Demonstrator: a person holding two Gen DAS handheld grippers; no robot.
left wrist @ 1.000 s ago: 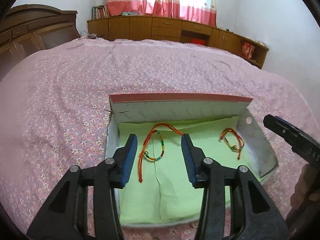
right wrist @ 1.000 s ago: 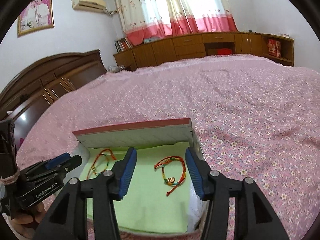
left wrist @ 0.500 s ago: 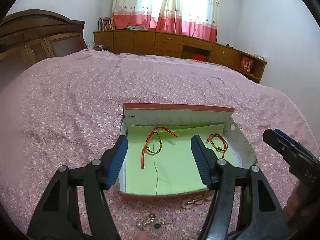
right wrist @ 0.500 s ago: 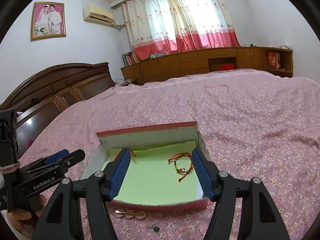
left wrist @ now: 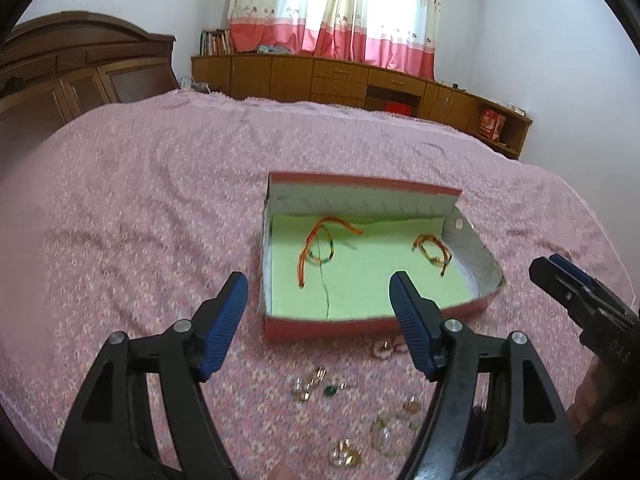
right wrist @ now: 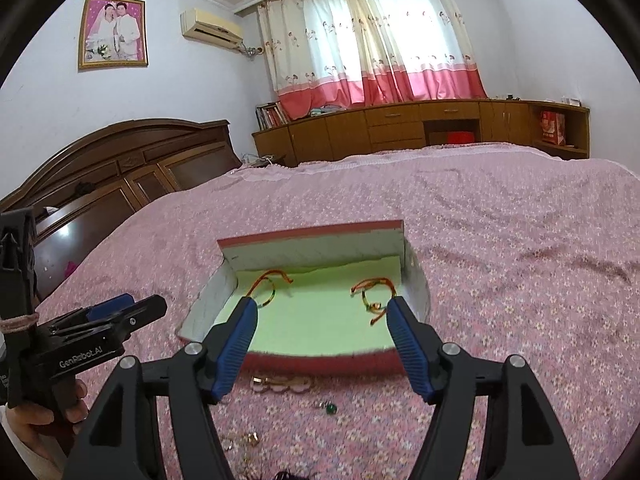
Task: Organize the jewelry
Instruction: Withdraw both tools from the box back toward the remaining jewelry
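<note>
Both tools, left (left wrist: 319, 300) and right (right wrist: 322, 326), have just opened wider, empty, withdrawn from the box (left wrist: 372, 322) holding two bracelets.

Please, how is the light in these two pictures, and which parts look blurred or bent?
Left wrist view: bright curtains wash out; loose jewelry looks blurred. Right wrist view: the box front edge smears; fisheye bends the cabinets, corners go black.

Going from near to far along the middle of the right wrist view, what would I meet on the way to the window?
Green-stone earring → gold hair clip → red front wall of the box → green lining → raised box lid → pink bedspread → wooden cabinets → curtains.
</note>
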